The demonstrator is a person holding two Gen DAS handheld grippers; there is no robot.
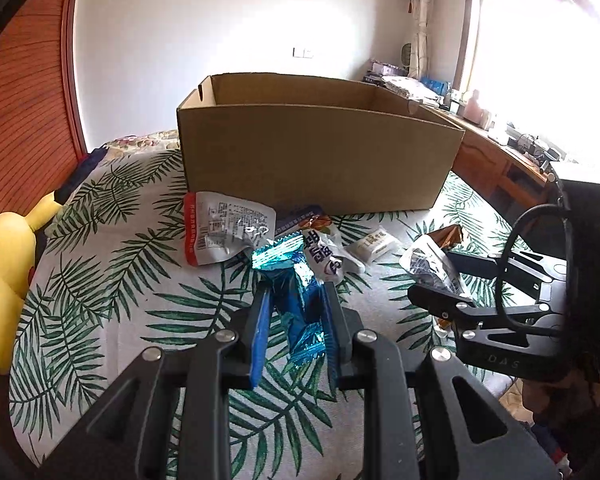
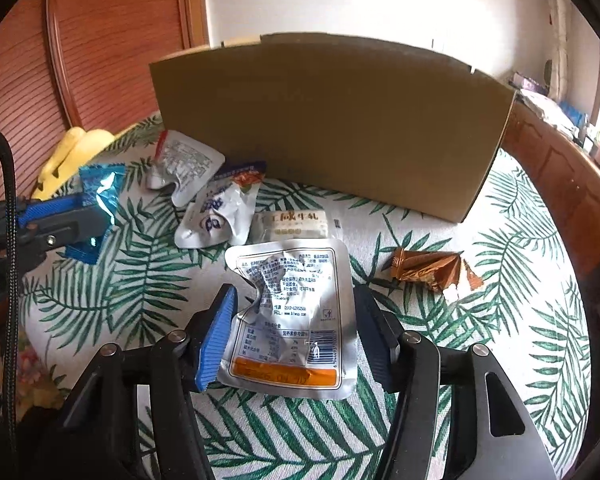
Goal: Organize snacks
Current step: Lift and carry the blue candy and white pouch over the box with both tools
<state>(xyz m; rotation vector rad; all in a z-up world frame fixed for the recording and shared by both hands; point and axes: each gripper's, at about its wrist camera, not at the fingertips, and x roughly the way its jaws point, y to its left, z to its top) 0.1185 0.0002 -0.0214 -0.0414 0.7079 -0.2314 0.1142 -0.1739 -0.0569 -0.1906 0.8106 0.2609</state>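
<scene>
An open cardboard box [image 1: 320,152] stands on the leaf-print bed; it also shows in the right wrist view [image 2: 332,120]. My left gripper [image 1: 296,292] is shut on a blue foil snack packet [image 1: 296,300], seen too in the right wrist view [image 2: 100,192]. My right gripper [image 2: 296,300] is open around a silver pouch with an orange stripe [image 2: 292,312] that lies on the bed, its fingers apart from the pouch sides. Loose snacks lie before the box: a silver-red pouch [image 1: 224,228], a white-blue packet [image 2: 216,216], a cream nougat packet [image 2: 292,224] and a brown foil packet [image 2: 428,268].
A yellow plush toy [image 1: 4,280] lies at the bed's left edge by the wooden headboard [image 1: 24,100]. A wooden desk with clutter [image 1: 500,148] runs along the right under the bright window. The bedspread [image 2: 520,260] stretches right of the snacks.
</scene>
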